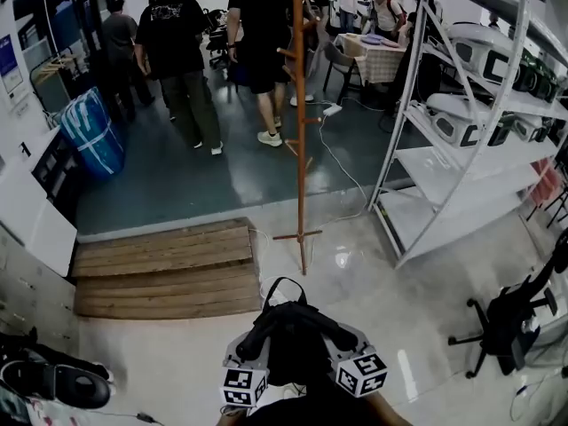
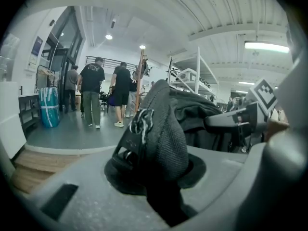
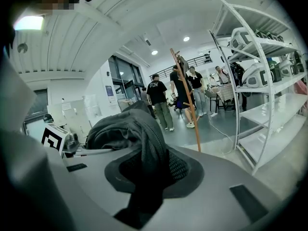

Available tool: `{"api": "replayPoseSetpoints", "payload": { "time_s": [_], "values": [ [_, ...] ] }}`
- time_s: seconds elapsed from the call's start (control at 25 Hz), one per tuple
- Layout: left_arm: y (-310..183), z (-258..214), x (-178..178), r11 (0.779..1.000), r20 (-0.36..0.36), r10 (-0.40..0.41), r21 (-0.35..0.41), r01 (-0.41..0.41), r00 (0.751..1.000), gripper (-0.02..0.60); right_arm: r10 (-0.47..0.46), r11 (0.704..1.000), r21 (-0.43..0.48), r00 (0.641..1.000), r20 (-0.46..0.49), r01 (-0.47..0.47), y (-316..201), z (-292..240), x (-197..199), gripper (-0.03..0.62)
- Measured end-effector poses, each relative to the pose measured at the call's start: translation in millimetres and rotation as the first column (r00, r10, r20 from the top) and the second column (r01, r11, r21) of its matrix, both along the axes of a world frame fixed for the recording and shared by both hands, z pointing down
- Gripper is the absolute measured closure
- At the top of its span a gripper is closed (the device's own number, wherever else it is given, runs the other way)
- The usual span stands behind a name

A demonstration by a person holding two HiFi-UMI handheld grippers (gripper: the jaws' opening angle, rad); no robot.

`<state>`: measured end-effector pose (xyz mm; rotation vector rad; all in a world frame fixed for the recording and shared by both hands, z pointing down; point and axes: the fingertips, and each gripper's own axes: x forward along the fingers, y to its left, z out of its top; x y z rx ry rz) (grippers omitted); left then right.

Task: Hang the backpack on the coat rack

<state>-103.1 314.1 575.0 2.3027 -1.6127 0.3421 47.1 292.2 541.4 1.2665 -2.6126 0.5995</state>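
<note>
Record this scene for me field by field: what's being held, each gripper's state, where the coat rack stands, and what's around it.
held item: black backpack, not yet hung
left gripper: shut on a backpack strap
right gripper: shut on a backpack strap
coat rack: wooden, upright, ahead, apart from the backpack
right of rack: white shelving unit
left of rack: wooden pallet on the floor
beyond: people standing
</note>
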Motion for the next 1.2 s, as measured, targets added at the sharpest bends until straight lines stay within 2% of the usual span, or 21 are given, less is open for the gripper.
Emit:
{"api": "replayPoseSetpoints", "payload": {
  "time_s": [0.68, 0.92, 1.2],
  "values": [
    [-159.5, -7.5, 33.4, 0.999, 0.007, -0.048, -0.006, 0.048, 0.999, 0.471, -0.066, 0.998, 0.001, 0.998, 0.018, 0.066, -166.8, -8.3, 33.0, 0.525],
    [-200.3, -12.5, 44.7, 0.996, 0.005, -0.085, 0.012, 0.085, 0.996, 0.471, -0.105, 0.994, 0.023, 0.994, 0.021, 0.104, -213.2, -13.0, 43.2, 0.525],
    [-239.5, -19.5, 48.7, 0.994, 0.015, -0.104, 0.02, 0.103, 0.994, 0.471, -0.098, 0.994, 0.041, 0.995, 0.032, 0.097, -253.3, -18.9, 47.0, 0.525]
  ]
}}
